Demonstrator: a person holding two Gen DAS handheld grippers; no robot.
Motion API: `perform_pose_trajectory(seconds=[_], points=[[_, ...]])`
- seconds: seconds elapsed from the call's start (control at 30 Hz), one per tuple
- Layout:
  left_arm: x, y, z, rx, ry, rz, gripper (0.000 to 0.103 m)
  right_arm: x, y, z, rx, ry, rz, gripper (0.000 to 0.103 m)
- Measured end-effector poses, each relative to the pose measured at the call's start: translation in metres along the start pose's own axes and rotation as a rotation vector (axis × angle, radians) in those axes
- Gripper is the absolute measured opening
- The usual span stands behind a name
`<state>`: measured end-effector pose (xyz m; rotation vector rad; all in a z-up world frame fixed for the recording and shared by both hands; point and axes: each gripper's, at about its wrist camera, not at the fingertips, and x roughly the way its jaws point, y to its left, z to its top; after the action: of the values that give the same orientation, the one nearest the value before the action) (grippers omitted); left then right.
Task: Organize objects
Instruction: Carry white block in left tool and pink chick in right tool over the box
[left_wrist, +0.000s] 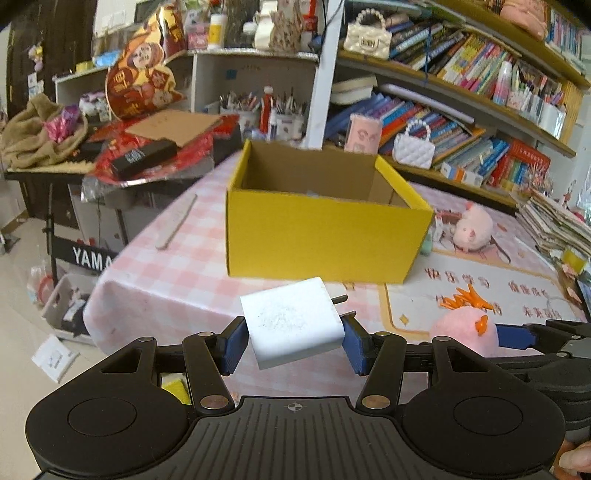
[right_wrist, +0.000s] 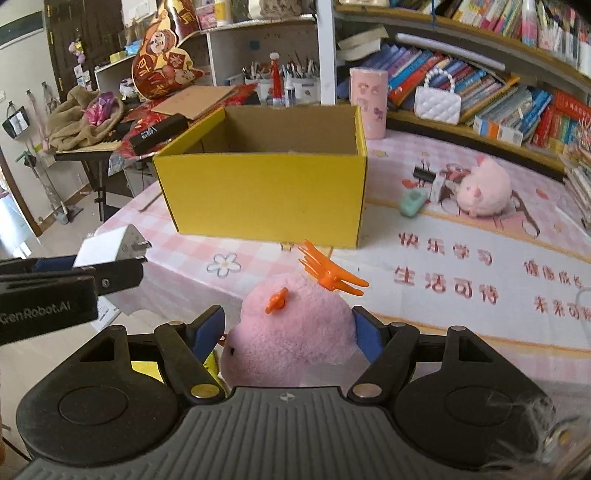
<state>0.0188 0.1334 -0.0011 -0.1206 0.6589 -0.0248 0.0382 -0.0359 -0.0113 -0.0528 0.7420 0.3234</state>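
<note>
My left gripper (left_wrist: 293, 338) is shut on a white plug charger (left_wrist: 293, 321), held above the near table edge, its prongs pointing right; it also shows in the right wrist view (right_wrist: 107, 247). My right gripper (right_wrist: 290, 330) is shut on a pink plush toy (right_wrist: 291, 325) with orange feet and comb, also seen at the right of the left wrist view (left_wrist: 465, 330). An open yellow cardboard box (left_wrist: 321, 236) (right_wrist: 266, 192) stands on the table just beyond both grippers.
The table has a pink checked cloth (right_wrist: 461, 236). To the right of the box lie a second pink plush (right_wrist: 484, 190), a mint green object (right_wrist: 413, 202), a black binder clip (right_wrist: 424, 173) and a pink cup (right_wrist: 368, 103). Bookshelves stand behind. A cluttered keyboard stand (left_wrist: 110, 162) is at left.
</note>
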Motion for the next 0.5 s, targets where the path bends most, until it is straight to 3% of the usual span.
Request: perform_pose_trajectory(seconds=[0.2, 0.5], points=[[0.0, 0.008, 0.024, -0.006, -0.07, -0.004, 0.054, 0.002, 0.0, 0.029, -0.037, -0.079, -0.027, 0.073], [0.023, 0.01, 0.083, -0.044, -0.182, 0.011, 0.053, 0.028, -0.006, 0.104, -0.091, -0.236, -0.054, 0.073]])
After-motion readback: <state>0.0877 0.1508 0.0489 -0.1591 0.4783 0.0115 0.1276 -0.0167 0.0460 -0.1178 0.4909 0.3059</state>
